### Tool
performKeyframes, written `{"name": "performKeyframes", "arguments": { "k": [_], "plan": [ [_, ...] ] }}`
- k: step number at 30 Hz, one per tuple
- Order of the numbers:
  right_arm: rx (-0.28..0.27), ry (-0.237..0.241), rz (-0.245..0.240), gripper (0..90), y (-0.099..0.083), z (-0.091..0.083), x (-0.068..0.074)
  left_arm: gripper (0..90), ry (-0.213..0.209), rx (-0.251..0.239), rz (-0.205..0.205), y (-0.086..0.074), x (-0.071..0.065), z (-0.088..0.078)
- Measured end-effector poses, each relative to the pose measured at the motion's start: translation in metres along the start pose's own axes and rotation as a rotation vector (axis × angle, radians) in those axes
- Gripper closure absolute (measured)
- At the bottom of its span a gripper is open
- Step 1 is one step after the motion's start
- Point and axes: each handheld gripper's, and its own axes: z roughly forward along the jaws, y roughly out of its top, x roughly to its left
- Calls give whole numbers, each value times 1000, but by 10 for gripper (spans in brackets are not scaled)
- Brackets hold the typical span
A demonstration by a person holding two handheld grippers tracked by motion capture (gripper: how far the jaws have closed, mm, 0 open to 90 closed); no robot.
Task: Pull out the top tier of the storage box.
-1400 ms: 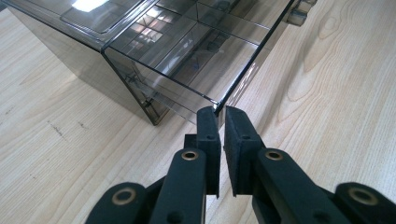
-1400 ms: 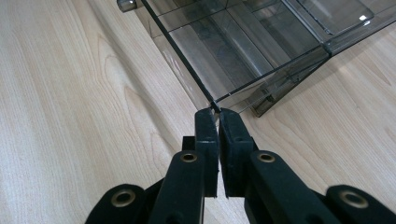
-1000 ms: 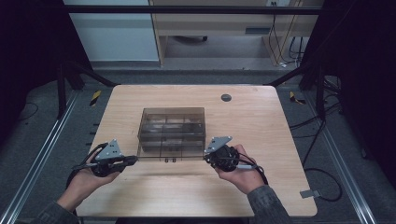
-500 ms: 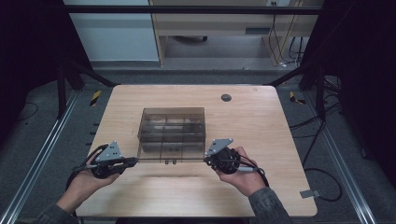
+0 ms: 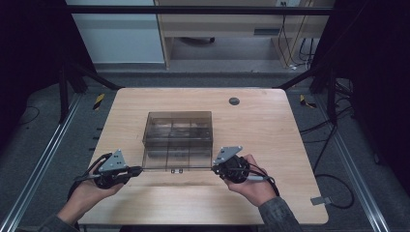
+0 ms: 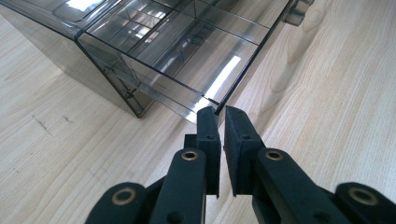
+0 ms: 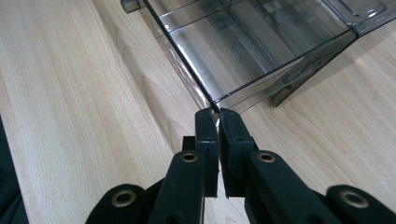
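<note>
A smoky clear compartment box (image 5: 178,126) sits mid-table. A thin clear panel (image 5: 177,158) with small clasps (image 5: 176,170) on its near edge reaches from the box toward me. My left gripper (image 5: 138,169) pinches that panel's near left corner. In the left gripper view its jaws (image 6: 217,112) are shut on the panel edge (image 6: 252,56). My right gripper (image 5: 214,168) pinches the near right corner. Seen from the right gripper view, its jaws (image 7: 214,112) are shut on the panel's corner (image 7: 187,65). Both hands rest low over the wood.
The wooden table (image 5: 270,125) has a round dark grommet (image 5: 234,101) at the back right. Metal rails (image 5: 43,150) run along both sides of the table, and cables (image 5: 333,183) lie on the floor to the right. A cabinet stands behind the table.
</note>
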Motion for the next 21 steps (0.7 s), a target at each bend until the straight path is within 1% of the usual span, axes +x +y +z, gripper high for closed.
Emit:
{"name": "performKeyframes", "arguments": {
  "k": [5, 6, 8, 9, 10, 11, 13, 14, 15, 16, 18, 19, 20, 21],
  "plan": [
    [-2, 6, 2, 867, -1, 1, 0, 836, -3, -19, -20, -3, 0, 1],
    [-7, 11, 2, 858, -1, 1, -1, 822, -1, -28, -21, -3, -1, 1],
    [-14, 29, 12, 766, -1, 0, -2, 732, 29, -29, -10, -5, -3, 0],
    [-21, 19, 15, 704, -2, -1, -2, 681, 37, -34, -7, -6, -5, 0],
    [-17, 11, 27, 636, -4, -4, -3, 603, 45, -40, -9, -8, -6, -1],
    [-17, 11, 27, 636, -4, -4, -3, 603, 57, -45, -9, -10, -6, -1],
    [-8, -5, 49, 549, -8, -5, -7, 494, 83, -60, -22, -14, -7, -2],
    [4, -14, 65, 521, -11, -6, -8, 449, 92, -68, -30, -16, -7, -3],
    [11, -41, 76, 455, -14, -8, -11, 374, 107, -80, -28, -20, -8, -3],
    [17, -63, 89, 416, -17, -9, -13, 320, 123, -85, -30, -21, -8, -4],
    [35, -90, 104, 376, -22, -10, -16, 266, 161, -108, -38, -26, -8, -5],
    [47, -118, 113, 361, -25, -11, -19, 236, 181, -119, -40, -29, -8, -5],
    [68, -140, 123, 347, -29, -11, -21, 199, 195, -134, -53, -32, -9, -5],
    [86, -155, 132, 320, -32, -12, -24, 169, 200, -158, -71, -36, -9, -5]
  ]
}}
